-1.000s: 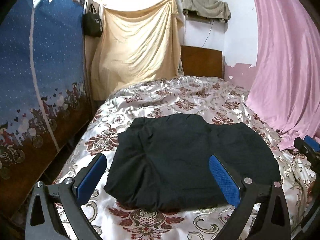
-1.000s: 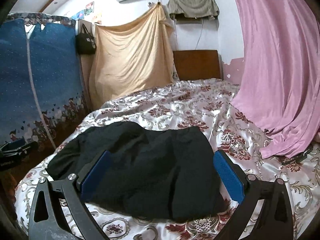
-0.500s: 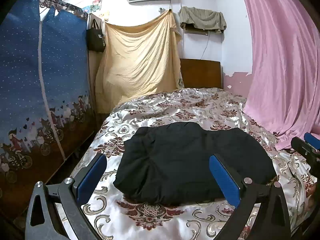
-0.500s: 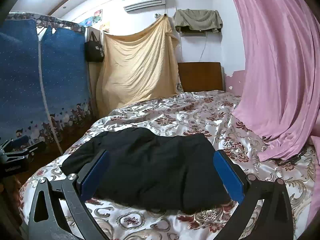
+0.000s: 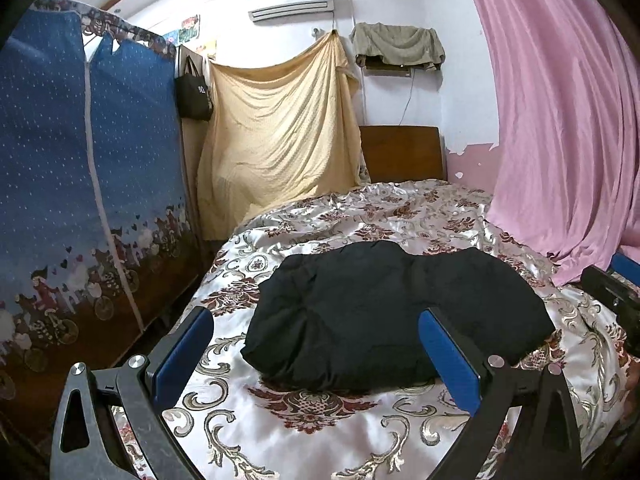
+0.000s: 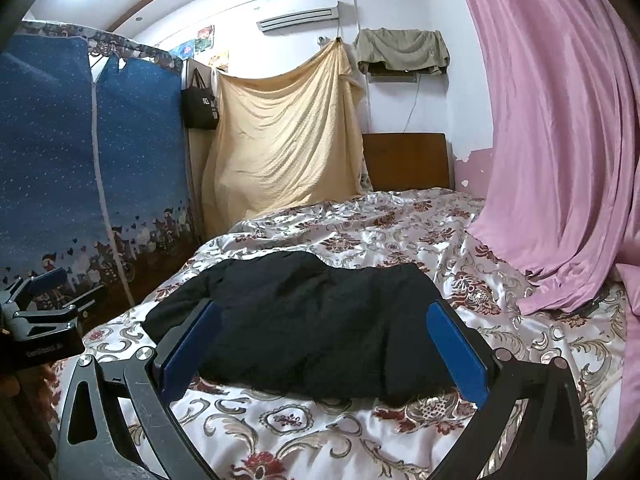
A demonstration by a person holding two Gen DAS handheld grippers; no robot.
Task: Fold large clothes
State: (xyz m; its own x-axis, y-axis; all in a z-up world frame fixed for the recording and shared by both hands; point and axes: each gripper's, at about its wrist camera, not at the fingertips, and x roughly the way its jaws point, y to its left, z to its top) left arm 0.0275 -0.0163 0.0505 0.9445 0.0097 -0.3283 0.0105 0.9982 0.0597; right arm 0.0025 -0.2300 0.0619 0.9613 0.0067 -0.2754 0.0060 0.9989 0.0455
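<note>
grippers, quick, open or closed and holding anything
Left gripper: open, holding nothing, clear of the black garment.
Right gripper: open, holding nothing.

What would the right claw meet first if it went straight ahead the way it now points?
Most likely the folded black garment on the floral bedspread: it lies straight ahead between the open right claw fingers. The claw seems to sit above the bed, so a level path might skim over it; depth is unclear.
</note>
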